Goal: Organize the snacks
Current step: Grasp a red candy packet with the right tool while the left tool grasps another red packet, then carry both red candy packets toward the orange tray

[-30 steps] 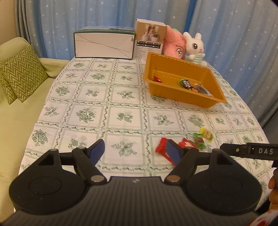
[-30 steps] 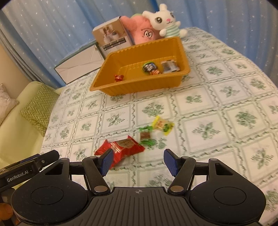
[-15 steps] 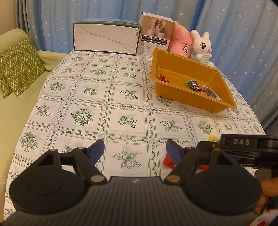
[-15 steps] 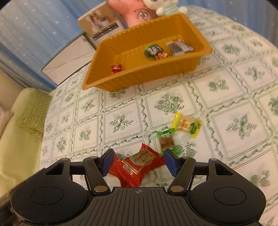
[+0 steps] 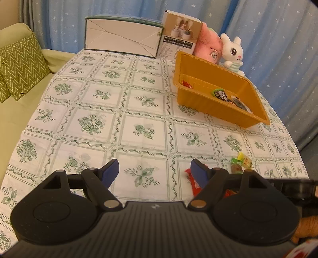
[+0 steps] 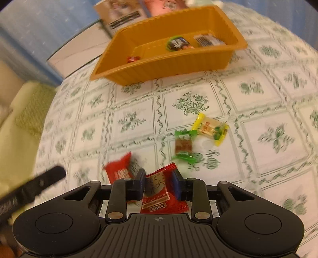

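Red snack packet pinched between the blue pads of the right gripper, jaws just drawn in narrow around it, near edge of the table, packet standing up between the fingers with printed label facing the camera. Second red packet just left of it, lying on the tablecloth, partly behind the left pad. A little farther and to the right, a brown candy with green twisted ends, and touching its far right corner a yellow-wrapped candy. Farther still, past a bare stretch of cloth, an orange plastic tray holding a small red candy at its left, a green-and-black packet in the middle and a dark-printed wrapper at the right. Behind the tray, a printed carton and a white box at the far edge, with a pink plush and a white bunny plush beside them against a blue starred curtain.

Left gripper spread wide, nothing between its pads, hovering over the near cloth left of the candies. Green zigzag cushion on a pale sofa at far left.
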The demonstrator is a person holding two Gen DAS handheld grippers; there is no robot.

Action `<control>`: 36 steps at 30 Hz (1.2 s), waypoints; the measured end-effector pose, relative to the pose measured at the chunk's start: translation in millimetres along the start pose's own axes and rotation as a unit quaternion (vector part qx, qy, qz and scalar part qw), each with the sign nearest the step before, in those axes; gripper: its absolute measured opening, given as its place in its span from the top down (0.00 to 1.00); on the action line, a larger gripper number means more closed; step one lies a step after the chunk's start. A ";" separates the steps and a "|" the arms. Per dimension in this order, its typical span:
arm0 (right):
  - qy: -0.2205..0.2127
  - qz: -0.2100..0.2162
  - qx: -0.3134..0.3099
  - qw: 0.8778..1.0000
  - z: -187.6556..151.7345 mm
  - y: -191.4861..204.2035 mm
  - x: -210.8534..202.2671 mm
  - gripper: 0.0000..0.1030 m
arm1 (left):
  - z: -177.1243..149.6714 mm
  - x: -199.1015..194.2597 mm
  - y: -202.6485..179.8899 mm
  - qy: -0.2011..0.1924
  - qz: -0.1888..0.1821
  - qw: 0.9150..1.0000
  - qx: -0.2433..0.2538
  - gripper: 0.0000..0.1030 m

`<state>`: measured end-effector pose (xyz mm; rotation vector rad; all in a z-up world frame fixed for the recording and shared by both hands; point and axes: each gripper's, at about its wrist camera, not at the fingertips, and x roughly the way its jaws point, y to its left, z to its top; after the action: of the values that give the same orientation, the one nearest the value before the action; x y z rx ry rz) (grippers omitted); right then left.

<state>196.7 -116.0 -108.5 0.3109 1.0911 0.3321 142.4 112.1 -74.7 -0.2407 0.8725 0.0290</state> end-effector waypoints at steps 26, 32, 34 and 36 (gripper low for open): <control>-0.093 -0.050 -0.195 0.975 -67.8 -28.0 -39.7 0.71 | -29.4 34.0 -52.8 0.038 -0.031 0.998 0.040 0.35; -0.095 -0.061 -0.173 0.978 -69.7 -44.2 -48.8 0.72 | -33.7 48.7 -74.1 0.030 -0.019 0.998 0.057 0.52; -0.096 -0.063 -0.170 0.979 -70.7 -47.8 -50.7 0.71 | -34.4 51.5 -79.1 0.026 -0.011 0.997 0.065 0.60; -0.096 -0.064 -0.166 0.979 -71.1 -50.4 -52.2 0.72 | -34.7 54.2 -82.6 0.025 -0.004 0.997 0.074 0.63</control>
<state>116.2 -177.3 -117.2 -0.0247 0.8439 0.3552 161.3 20.2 -121.2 -0.1064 0.9184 -0.0498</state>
